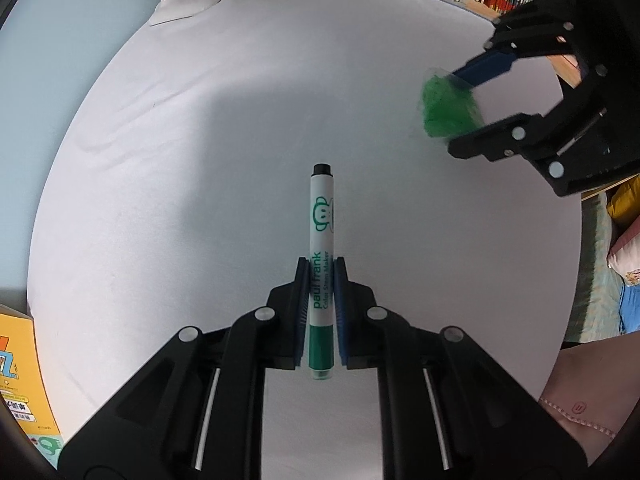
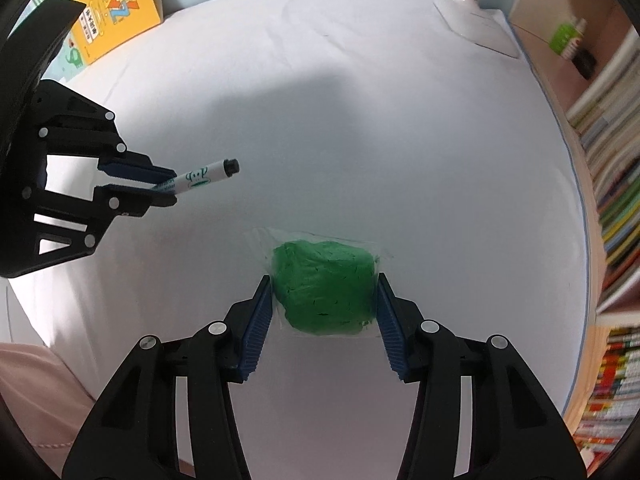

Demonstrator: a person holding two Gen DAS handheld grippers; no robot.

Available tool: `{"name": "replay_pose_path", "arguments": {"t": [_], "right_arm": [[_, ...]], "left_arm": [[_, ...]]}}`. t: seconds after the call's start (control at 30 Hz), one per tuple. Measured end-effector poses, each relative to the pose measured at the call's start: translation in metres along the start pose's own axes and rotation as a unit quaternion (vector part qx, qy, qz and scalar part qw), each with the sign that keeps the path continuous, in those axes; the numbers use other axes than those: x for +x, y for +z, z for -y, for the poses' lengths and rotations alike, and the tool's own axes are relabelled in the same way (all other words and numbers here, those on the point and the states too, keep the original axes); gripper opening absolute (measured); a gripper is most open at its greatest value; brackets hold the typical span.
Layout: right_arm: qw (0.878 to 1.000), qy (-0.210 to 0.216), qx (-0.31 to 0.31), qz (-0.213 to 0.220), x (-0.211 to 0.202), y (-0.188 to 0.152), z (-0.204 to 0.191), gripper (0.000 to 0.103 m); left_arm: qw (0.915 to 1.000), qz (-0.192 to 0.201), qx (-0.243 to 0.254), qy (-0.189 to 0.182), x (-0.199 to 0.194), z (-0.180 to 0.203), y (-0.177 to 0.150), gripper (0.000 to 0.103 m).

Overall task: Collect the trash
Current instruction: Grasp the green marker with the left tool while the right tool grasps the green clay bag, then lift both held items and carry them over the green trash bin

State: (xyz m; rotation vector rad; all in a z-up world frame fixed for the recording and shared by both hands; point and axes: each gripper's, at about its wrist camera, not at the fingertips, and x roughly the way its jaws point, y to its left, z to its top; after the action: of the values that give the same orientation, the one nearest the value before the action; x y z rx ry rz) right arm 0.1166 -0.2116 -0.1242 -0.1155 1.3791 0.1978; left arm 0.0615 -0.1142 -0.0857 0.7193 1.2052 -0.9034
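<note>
A white marker [image 1: 322, 240] with green print and a green cap is clamped between the blue pads of my left gripper [image 1: 321, 266], which is shut on it, its black end pointing away over the white table [image 1: 200, 160]. In the right wrist view the same marker [image 2: 202, 176] sticks out of the left gripper [image 2: 170, 186] at the left. My right gripper [image 2: 324, 292] is shut on a lump of green clay in a clear plastic bag [image 2: 324, 284], the pads pressing both sides. From the left wrist view this bag [image 1: 448, 108] shows blurred in the right gripper [image 1: 460, 108].
A white lamp base [image 1: 192, 0] stands at the table's far edge, also the lamp base [image 2: 476, 20] in the right wrist view. A yellow book [image 2: 116, 8] lies beside the table. Bookshelves [image 2: 612, 200] line the side. A person's pink-sleeved arm [image 1: 580, 392] is near the table edge.
</note>
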Motion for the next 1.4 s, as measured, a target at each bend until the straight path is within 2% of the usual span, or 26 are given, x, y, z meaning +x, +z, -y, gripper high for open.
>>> {"name": "replay_pose_path", "arguments": {"t": [0.2, 0.77, 1.07, 1.4], "right_arm": [[1.0, -0.004, 0.016, 0.008, -0.013, -0.019, -0.001, 0.051], [0.997, -0.006, 0.062, 0.036, -0.034, -0.074, -0.01, 0.051], [0.995, -0.011, 0.086, 0.046, -0.049, -0.111, -0.008, 0.051], [0.991, -0.021, 0.122, 0.051, -0.072, -0.17, -0.001, 0.051]], "left_arm": [[1.0, 0.003, 0.0, 0.002, 0.003, -0.004, -0.005, 0.011], [0.9998, 0.011, 0.014, 0.011, -0.005, 0.017, -0.008, 0.011], [0.9994, 0.017, 0.029, 0.009, -0.01, 0.041, -0.006, 0.011], [0.9973, 0.022, 0.069, -0.002, -0.012, 0.09, 0.002, 0.011]]}}
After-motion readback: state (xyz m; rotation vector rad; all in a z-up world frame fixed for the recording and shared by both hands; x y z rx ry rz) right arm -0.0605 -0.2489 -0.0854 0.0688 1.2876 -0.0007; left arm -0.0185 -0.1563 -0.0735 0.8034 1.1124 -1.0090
